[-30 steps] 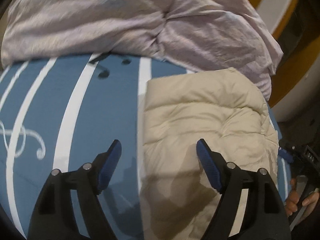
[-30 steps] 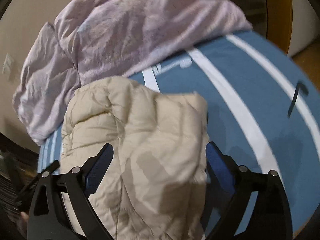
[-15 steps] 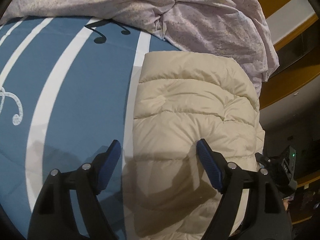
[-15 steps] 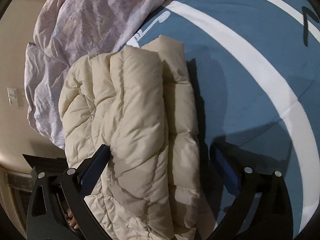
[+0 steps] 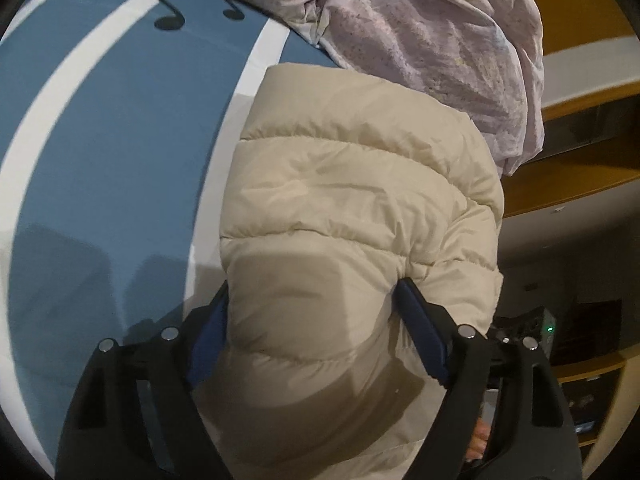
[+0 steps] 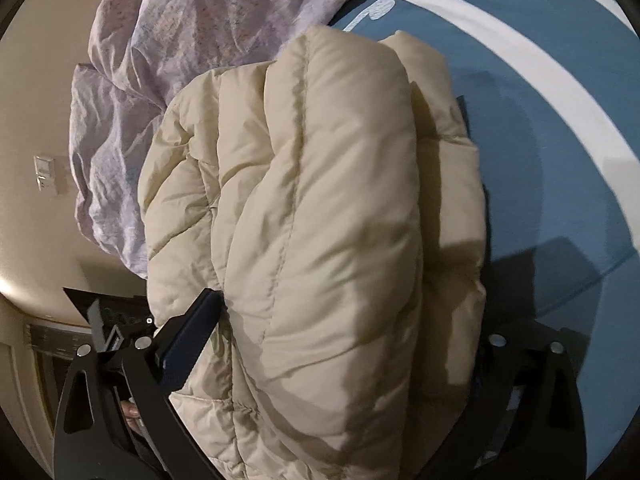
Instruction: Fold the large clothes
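Note:
A beige quilted puffer jacket lies folded in a thick bundle on the blue bedsheet. It also fills the right wrist view. My left gripper is open, and its jaws stand on either side of the bundle's near end. My right gripper is open too, straddling the bundle from the other side. Its left finger presses against the padding, and the jacket hides most of its right finger.
A crumpled lilac duvet lies heaped behind the jacket and shows in the right wrist view. The sheet has white stripes and music notes. The bed's edge runs beside the jacket, with wooden shelves beyond.
Both grippers have moved forward and down onto the folded jacket. Their open jaws now stand around it, where earlier they hovered short of it.

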